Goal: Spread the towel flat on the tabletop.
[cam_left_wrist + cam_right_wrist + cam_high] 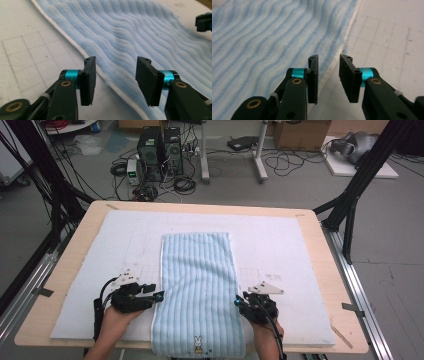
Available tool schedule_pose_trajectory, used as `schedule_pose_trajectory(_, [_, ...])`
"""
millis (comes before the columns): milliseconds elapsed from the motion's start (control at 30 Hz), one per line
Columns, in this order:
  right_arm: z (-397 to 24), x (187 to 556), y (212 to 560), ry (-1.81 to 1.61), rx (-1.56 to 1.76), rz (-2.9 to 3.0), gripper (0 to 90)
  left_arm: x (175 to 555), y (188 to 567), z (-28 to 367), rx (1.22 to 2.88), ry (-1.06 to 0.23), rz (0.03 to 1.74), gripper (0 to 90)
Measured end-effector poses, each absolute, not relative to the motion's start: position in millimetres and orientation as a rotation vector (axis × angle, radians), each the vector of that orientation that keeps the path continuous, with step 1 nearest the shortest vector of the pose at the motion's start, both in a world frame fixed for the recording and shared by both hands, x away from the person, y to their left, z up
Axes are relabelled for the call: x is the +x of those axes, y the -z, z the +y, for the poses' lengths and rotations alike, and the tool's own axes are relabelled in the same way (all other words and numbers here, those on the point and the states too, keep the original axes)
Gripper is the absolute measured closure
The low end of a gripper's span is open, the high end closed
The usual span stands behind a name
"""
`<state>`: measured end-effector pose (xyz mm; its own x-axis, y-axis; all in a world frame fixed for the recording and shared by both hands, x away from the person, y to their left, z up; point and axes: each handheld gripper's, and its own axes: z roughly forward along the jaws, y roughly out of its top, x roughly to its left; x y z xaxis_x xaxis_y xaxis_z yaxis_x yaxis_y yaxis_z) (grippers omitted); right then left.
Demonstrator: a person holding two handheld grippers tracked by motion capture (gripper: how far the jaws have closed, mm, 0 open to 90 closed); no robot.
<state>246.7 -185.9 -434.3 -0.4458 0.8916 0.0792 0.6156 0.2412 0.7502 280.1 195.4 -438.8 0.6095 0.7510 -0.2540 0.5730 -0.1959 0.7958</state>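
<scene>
The blue striped towel lies flat along the middle of the white mat on the wooden table, its near end with a small rabbit picture hanging over the front edge. The left gripper is at the towel's left white hem, jaws apart and gripping nothing. The right gripper is at the right hem, jaws narrower, also empty. Both hands come from below, pointing inward to the towel
</scene>
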Motion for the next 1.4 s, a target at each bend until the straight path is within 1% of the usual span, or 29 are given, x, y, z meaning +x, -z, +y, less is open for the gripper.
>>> schedule_pose_trajectory(67, [-180.9,253.1,440.2,-0.993,1.392,2.197,72.7,286.3,442.3,189.1,1.92,-0.238,1.062,57.3])
schedule_pose_trajectory(133, [-178.0,252.1,444.3,-0.968,1.372,2.201,75.9,287.1,446.9,181.6,1.979,-0.245,1.04,64.6])
schedule_pose_trajectory(167, [-178.4,250.7,444.1,-0.97,1.376,2.202,79.5,285.0,448.7,177.7,1.992,-0.274,1.028,68.8])
schedule_pose_trajectory(200, [-178.8,249.3,444.2,-0.977,1.374,2.204,82.4,282.5,448.7,175.7,1.995,-0.316,1.033,71.0])
schedule_pose_trajectory(233, [-179.3,247.6,444.5,-0.979,1.37,2.204,86.1,280.8,449.0,174.6,1.996,-0.328,1.03,75.0])
schedule_pose_trajectory(267, [-179.3,245.5,444.8,-0.976,1.36,2.203,87.5,278.9,448.9,174.7,2.01,-0.345,1.019,82.2])
schedule_pose_trajectory(300, [-179.7,243.4,444.9,-0.981,1.353,2.208,87.8,277.0,449.0,175.0,2.009,-0.345,1.015,85.9])
schedule_pose_trajectory(400, [-182.9,235.7,444.6,-1.001,1.349,2.226,88.0,270.4,449.5,177.6,2.014,-0.317,0.983,88.1])
schedule_pose_trajectory(667, [-194.5,202.6,444.3,-1.029,1.325,2.259,88.0,251.0,448.5,189.3,2.036,-0.21,0.915,88.2])
schedule_pose_trajectory(767, [-197.7,190.6,444.5,-1.027,1.312,2.267,88.0,245.3,448.8,193.0,2.044,-0.189,0.891,88.1])
schedule_pose_trajectory(833, [-199.6,186.4,444.1,-1.034,1.309,2.269,87.3,244.4,448.4,194.3,2.033,-0.186,0.888,86.8])
schedule_pose_trajectory(867, [-200.3,185.8,443.1,-1.046,1.303,2.265,84.9,245.4,448.1,194.8,2.01,-0.194,0.897,81.4])
schedule_pose_trajectory(900, [-201.1,186.2,441.5,-1.062,1.298,2.254,80.7,247.4,447.4,196.1,1.981,-0.199,0.912,72.5])
schedule_pose_trajectory(933, [-202.3,188.2,439.6,-1.086,1.304,2.243,76.3,249.6,446.6,197.7,1.947,-0.205,0.929,65.7])
schedule_pose_trajectory(1000, [-203.9,194.9,435.1,-1.109,1.319,2.203,63.9,254.3,445.2,201.6,1.89,-0.228,0.958,55.7])
schedule_pose_trajectory(1033, [-205.3,199.8,432.8,-1.124,1.33,2.18,61.0,256.6,444.8,203.2,1.871,-0.223,0.961,53.1])
schedule_pose_trajectory(1100, [-208.9,211.9,428.6,-1.154,1.329,2.139,57.1,260.8,442.9,204.8,1.85,-0.241,0.961,51.3])
schedule_pose_trajectory(1200, [-212.6,236.6,424.1,-1.138,1.326,2.098,57.2,271.7,436.4,207.3,1.838,-0.269,0.95,50.4])
schedule_pose_trajectory(1267, [-213.5,256.5,422.9,-1.142,1.35,2.08,58.0,281.5,431.8,208.4,1.83,-0.265,0.946,50.1])
schedule_pose_trajectory(1333, [-209.9,276.4,424.2,-1.112,1.374,2.076,58.7,291.1,429.9,208.2,1.822,-0.249,0.94,45.2])
schedule_pose_trajectory(1400, [-202.4,294.9,428.6,-1.095,1.406,2.088,58.0,299.7,428.1,207.5,1.839,-0.267,0.937,44.0])
